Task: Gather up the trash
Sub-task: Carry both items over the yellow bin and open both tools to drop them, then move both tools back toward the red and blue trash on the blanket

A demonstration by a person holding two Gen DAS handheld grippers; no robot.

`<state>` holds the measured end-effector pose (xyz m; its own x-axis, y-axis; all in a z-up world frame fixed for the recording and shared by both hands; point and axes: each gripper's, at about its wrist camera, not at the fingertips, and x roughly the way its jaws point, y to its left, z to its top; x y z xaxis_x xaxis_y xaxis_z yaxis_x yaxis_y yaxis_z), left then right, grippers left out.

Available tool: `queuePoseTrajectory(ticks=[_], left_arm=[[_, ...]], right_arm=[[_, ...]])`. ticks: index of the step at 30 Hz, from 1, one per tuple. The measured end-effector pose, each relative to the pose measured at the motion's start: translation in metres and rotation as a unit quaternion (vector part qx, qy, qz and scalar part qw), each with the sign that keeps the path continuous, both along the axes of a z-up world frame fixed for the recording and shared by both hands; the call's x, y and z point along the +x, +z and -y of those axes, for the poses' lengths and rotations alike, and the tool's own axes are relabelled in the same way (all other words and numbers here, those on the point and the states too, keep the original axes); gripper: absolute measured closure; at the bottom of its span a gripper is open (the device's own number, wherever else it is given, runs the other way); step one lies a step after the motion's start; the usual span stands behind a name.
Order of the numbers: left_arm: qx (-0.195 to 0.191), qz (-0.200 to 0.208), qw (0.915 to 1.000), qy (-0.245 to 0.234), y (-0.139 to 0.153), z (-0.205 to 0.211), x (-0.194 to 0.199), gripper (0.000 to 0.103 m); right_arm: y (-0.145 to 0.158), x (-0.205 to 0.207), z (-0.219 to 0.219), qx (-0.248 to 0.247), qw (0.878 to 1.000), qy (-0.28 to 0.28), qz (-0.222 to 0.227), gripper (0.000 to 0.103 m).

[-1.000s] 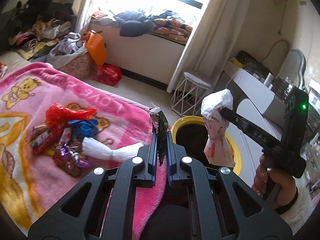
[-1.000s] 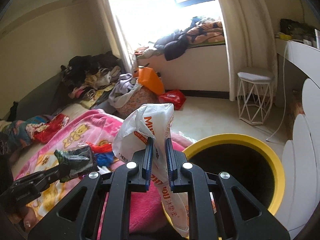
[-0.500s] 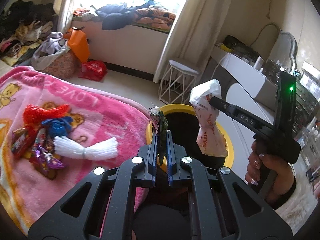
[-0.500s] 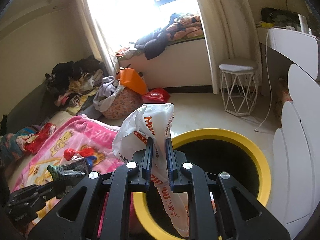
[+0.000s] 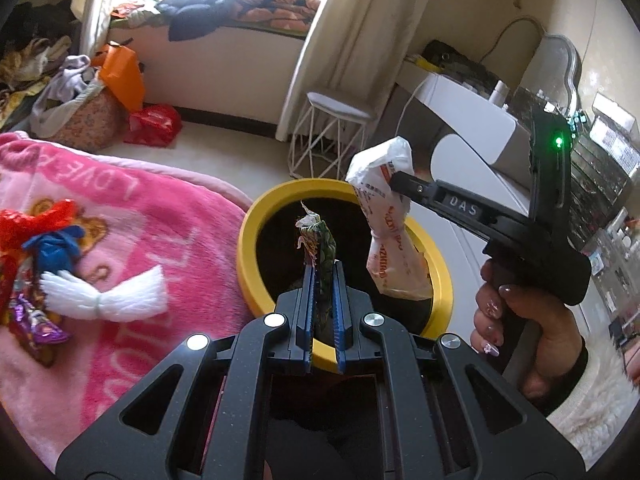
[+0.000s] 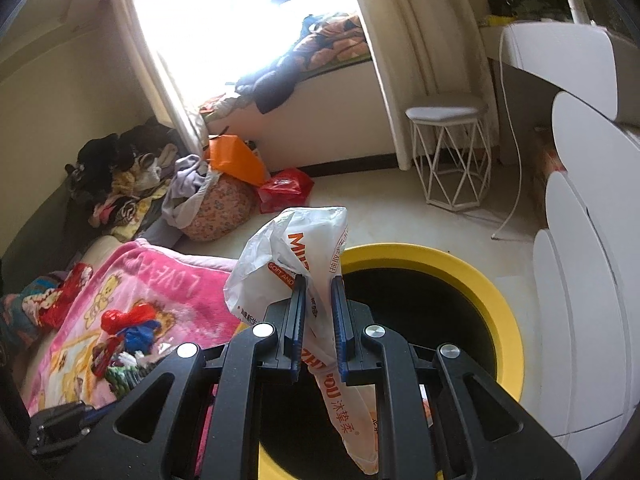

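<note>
The left tool (image 5: 323,276) is clamped narrow on a green wrapper (image 5: 320,242), which stands upright between its blue pads with a crumpled, torn top. It hangs over the bin (image 5: 256,224), a round yellow-rimmed container with a dark inside, at 12 o'clock from the tool in the left wrist view.

The right tool (image 6: 318,294) grips a white bag (image 6: 296,252) printed with orange lettering. The bag bulges above the pads and its tail hangs below them, over the bin's (image 6: 472,276) dark mouth. In the left wrist view this tool (image 5: 394,178) comes in from 3 o'clock, held by a hand (image 5: 528,332) with painted nails, and the bag (image 5: 390,236) dangles above the far right part of the rim. A green light glows on the tool's body.

At 9 o'clock from the bin lies a bed under a pink blanket (image 5: 132,208) with bear prints, touching the bin's rim. On it sits more trash: a white tassel (image 5: 108,300), a blue scrap (image 5: 56,248), a red scrap (image 5: 36,216) and shiny purple wrappers (image 5: 32,320), close together near the left edge.

Beyond the bin, at 12 o'clock, a white wire stool (image 5: 332,136) stands on the floor by a curtain (image 5: 332,36). At 10 o'clock a red bag (image 5: 154,126) and an orange bag (image 5: 122,72) lie beside a heap of clothes. A white dresser (image 5: 472,116) is at 2 o'clock.
</note>
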<state>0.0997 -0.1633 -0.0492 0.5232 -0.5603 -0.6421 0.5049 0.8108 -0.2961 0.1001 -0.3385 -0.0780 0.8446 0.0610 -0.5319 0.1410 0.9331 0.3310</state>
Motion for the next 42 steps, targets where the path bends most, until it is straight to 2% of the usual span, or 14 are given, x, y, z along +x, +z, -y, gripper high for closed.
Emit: queuePoseTrajectory(ticks=[14,17,19,21,22,25,26,27,32,42], left_arm=[[0.015,-0.029,0.9992,-0.021,-0.03,0.03,0.02,0.098],[0.016,-0.035,0.9991,-0.018,-0.033,0.032,0.026,0.097],[0.017,-0.036,0.9992,-0.008,-0.033,0.031,0.03,0.09],[0.015,-0.033,0.9993,0.005,-0.031,0.027,0.032,0.046],[0.013,-0.029,0.9994,0.013,-0.029,0.024,0.031,0.039],[-0.008,-0.023,0.9994,0.024,-0.022,0.014,0.029,0.029],[-0.012,-0.018,0.9993,0.03,-0.018,0.01,0.027,0.019],[-0.013,-0.016,0.9993,0.033,-0.017,0.008,0.026,0.014],[-0.01,0.001,0.9988,0.048,-0.006,-0.002,0.02,0.011],[-0.013,0.02,0.9961,0.085,0.006,-0.032,0.01,0.011]], right_arm=[[-0.024,0.015,0.028,0.018,0.999,-0.02,-0.032,0.09],[-0.028,0.017,0.031,0.025,0.999,-0.02,-0.037,0.085],[-0.03,0.018,0.034,0.029,0.999,-0.023,-0.04,0.078],[-0.029,0.016,0.035,0.027,0.999,-0.025,-0.04,0.059],[-0.027,0.014,0.035,0.024,0.999,-0.027,-0.038,0.057],[-0.023,0.01,0.033,0.013,0.999,-0.029,-0.034,0.053],[-0.021,0.008,0.031,0.007,0.999,-0.03,-0.033,0.051],[-0.019,0.006,0.029,0.001,0.999,-0.03,-0.029,0.048],[-0.006,-0.008,0.012,-0.037,0.999,-0.018,-0.01,0.038],[0.014,-0.02,-0.017,-0.058,0.998,0.016,0.011,0.032]])
